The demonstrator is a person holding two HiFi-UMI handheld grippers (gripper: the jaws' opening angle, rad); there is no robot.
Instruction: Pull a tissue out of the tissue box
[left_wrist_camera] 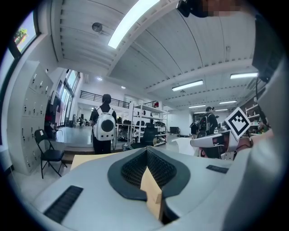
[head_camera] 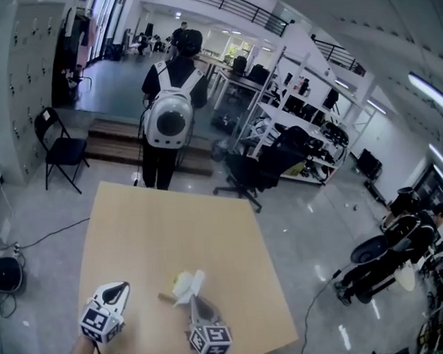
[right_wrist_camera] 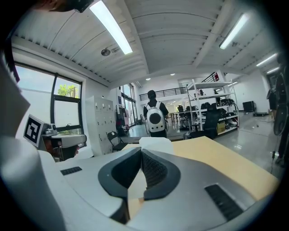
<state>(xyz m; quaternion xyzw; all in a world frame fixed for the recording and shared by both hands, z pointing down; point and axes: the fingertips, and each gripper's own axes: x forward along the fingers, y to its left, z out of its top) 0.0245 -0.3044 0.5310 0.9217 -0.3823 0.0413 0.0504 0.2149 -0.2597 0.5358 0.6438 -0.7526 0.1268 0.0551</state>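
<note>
Marker cubes [head_camera: 210,339] sat closest, showing black-and-white square codes and no lettering I could read. At 6 o'clock the right gripper [head_camera: 194,298] pointed almost level toward 12 o'clock, its jaws pinched together on a white tissue [head_camera: 197,278] that stood up from their tips. A pale yellow tissue box [head_camera: 181,284] sat right against that tissue, over the tan table [head_camera: 172,219]. At 7 o'clock the left gripper [head_camera: 122,288] lay alongside, apart from the box, its jaws closed on nothing.

Glossy grey floor [head_camera: 304,228] lit by ceiling light strips [left_wrist_camera: 135,20]; folding chair [head_camera: 59,150] set beside lockers [head_camera: 26,71]; shelving [head_camera: 292,122], office chair [head_camera: 243,175] seen beyond wooden table [head_camera: 172,226].
</note>
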